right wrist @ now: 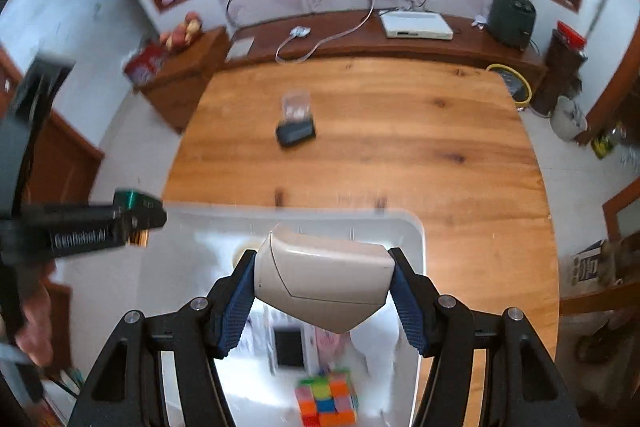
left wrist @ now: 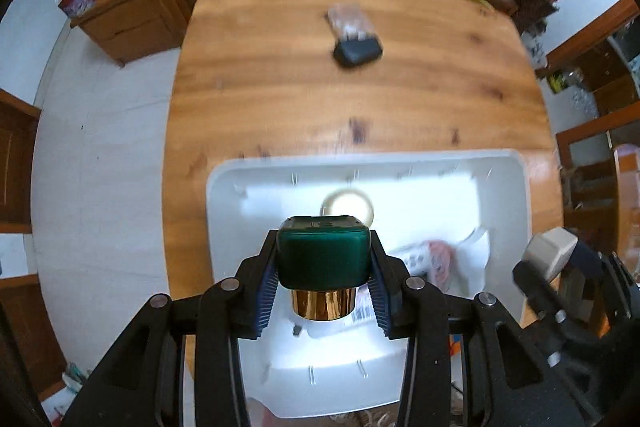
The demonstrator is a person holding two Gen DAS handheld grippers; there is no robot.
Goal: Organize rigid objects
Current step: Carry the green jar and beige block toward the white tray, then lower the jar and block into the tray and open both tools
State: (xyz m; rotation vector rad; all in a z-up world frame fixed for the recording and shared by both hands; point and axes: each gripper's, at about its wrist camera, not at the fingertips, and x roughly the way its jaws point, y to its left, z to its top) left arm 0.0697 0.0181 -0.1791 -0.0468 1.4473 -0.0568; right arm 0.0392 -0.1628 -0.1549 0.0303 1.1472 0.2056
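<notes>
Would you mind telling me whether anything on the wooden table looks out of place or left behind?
One thing stands out: a clear jar with a black lid lies tipped on its side alone mid-table, away from the white plastic bin holding the other items. Nothing looks spilled or damaged.

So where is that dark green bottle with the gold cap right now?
In the left wrist view, the dark green bottle is clamped in the left gripper, above the white plastic bin.

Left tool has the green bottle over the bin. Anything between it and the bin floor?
Partly. A tape roll lies on the white bin's floor just beyond the green bottle, papers to its right. The floor elsewhere looks bare.
</notes>
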